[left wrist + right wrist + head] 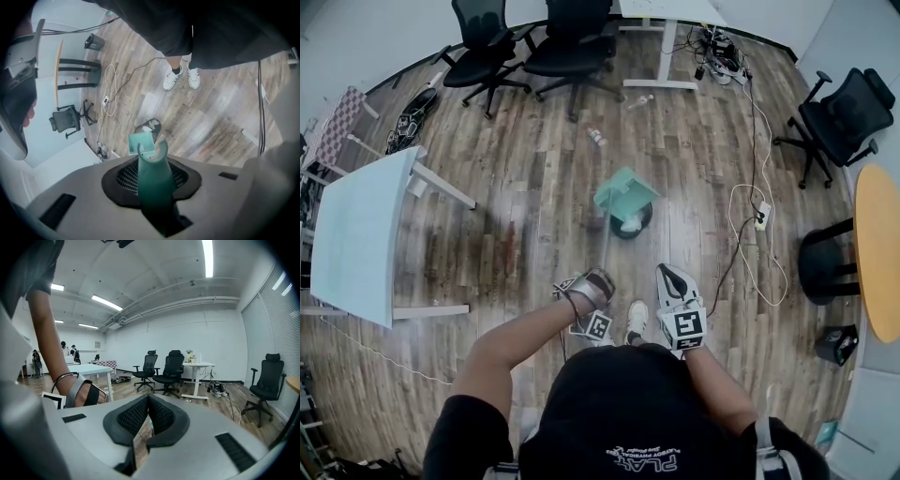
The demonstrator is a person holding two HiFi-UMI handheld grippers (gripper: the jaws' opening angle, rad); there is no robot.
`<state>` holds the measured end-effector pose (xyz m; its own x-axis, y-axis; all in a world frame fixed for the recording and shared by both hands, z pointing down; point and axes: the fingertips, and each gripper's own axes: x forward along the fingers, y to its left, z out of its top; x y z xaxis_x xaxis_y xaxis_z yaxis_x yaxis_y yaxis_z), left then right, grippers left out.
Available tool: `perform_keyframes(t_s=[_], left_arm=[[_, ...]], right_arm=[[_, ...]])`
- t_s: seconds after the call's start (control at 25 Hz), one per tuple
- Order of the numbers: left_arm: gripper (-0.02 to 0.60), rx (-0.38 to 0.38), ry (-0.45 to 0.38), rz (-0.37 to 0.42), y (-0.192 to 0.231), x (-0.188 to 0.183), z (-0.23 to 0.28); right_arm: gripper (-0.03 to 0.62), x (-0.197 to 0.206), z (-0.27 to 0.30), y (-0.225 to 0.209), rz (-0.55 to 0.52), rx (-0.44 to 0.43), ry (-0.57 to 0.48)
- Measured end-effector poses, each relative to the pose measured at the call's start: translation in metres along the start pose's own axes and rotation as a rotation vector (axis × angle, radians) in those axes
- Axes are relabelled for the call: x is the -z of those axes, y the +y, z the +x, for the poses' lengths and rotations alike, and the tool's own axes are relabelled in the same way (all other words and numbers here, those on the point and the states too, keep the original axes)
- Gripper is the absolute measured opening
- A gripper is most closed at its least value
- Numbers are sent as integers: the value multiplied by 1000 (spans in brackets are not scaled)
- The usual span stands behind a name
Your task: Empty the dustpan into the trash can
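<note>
The green dustpan (625, 195) hangs tilted over the round black trash can (634, 223) on the wood floor. Its long pale handle (607, 246) runs back to my left gripper (598, 281), which is shut on the green grip end (154, 183). Along the left gripper's jaws the dustpan (141, 144) hangs right above the trash can (149, 126), whose mouth holds something white. My right gripper (675, 279) is held close to the body, right of the left one. Its pads (133, 416) meet at the tips with nothing between them.
A white table (356, 234) stands at the left, black office chairs (492, 47) at the back and another chair (844, 117) at the right. A yellow round table (879, 248) sits at the right edge. A white cable (750, 225) and a bottle (596, 137) lie on the floor.
</note>
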<state>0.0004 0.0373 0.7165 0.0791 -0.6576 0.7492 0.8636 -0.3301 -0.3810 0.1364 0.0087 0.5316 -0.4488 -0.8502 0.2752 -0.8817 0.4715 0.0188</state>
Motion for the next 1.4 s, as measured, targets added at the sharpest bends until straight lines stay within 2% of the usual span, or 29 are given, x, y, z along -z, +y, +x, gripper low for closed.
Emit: perform_keyframes(t_s=[0.16, 0.24, 0.4, 0.8, 1.0, 1.24, 1.4], left_arm=[[129, 26, 9, 67, -6, 3, 9], [141, 44, 2, 66, -13, -1, 13], [150, 40, -25, 10, -23, -21, 22], [136, 41, -92, -149, -5, -23, 0], [98, -23, -105, -349, 25, 2, -13], [98, -39, -178, -734, 50, 31, -19], [98, -42, -162, -957, 49, 49, -16]], right_arm=[[23, 0, 0, 7, 2, -5, -2], [23, -3, -1, 9, 1, -5, -6], [23, -3, -4, 7, 2, 3, -6], [23, -3, 1, -2, 9, 9, -10], [23, -10, 4, 1, -1, -7, -20], [23, -15, 2, -1, -11, -7, -30], [23, -12, -3, -4, -12, -2, -27]])
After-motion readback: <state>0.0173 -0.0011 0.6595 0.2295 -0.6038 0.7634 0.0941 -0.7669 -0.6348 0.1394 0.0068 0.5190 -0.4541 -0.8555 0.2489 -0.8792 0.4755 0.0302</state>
